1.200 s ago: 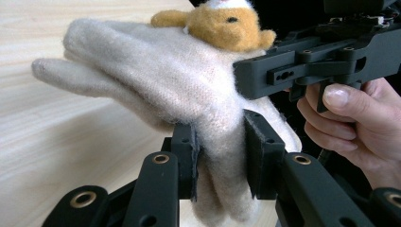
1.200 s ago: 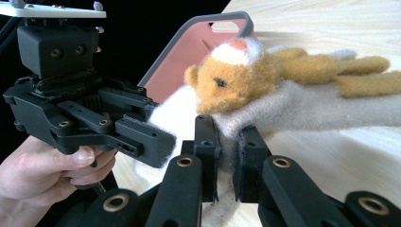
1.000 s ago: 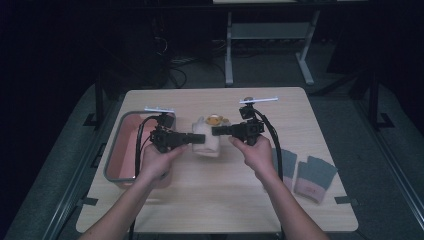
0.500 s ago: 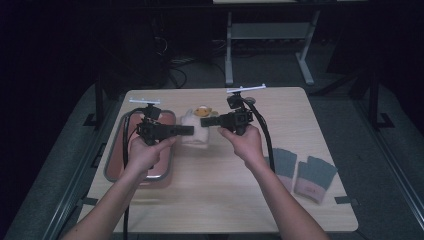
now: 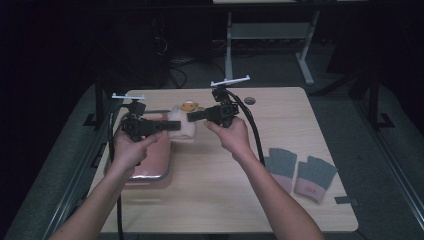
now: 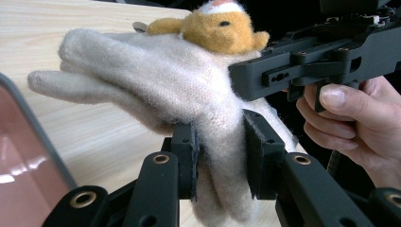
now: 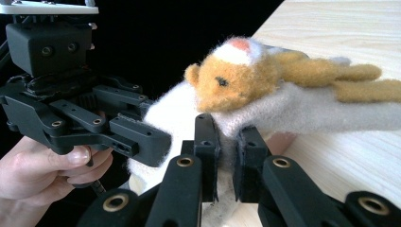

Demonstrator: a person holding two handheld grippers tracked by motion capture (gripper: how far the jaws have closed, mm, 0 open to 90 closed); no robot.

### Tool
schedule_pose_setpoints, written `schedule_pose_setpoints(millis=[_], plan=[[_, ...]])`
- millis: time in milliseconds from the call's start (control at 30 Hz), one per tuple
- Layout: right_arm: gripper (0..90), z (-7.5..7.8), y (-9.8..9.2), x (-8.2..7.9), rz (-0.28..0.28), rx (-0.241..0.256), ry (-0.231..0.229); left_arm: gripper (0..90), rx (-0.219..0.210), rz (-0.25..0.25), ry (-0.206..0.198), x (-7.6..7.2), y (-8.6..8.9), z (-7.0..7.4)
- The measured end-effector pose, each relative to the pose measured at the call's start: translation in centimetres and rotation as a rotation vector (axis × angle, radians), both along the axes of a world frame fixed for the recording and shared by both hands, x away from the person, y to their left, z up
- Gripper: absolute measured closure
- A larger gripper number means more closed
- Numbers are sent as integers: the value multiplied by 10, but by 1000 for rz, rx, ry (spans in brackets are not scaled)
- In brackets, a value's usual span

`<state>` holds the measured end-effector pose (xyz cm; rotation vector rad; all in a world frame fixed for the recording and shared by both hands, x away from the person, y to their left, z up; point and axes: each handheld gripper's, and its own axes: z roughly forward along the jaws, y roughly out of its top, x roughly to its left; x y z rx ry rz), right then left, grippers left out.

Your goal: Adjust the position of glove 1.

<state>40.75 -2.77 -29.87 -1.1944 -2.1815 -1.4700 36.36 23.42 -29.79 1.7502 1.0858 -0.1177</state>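
Cream glove [image 5: 181, 129] pinched by both your left tongs [image 5: 167, 126] and right tongs [image 5: 192, 117], now carried leftward toward the pink tray [image 5: 150, 165].

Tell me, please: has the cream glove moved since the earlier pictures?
Yes. The cream glove, clamped by both grippers, went toward the table's far edge and slightly left, measured against the pink tray.

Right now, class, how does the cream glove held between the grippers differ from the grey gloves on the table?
The cream glove is fluffy, pale and clamped by both grippers; the grey gloves are dark with pink cuffs. The cream glove is lifted; the grey gloves lie flat, untouched, near the table's right edge. All are knitted gloves.
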Motion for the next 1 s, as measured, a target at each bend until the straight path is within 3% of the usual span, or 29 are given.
schedule_pose_setpoints(millis=[433,1000], plan=[[823,10,26,5,30,6,-17,687,-2,21,-8,-1,25,10],[822,13,62,12,65,-8,-24,687,-4,59,-1,-2,60,9]])
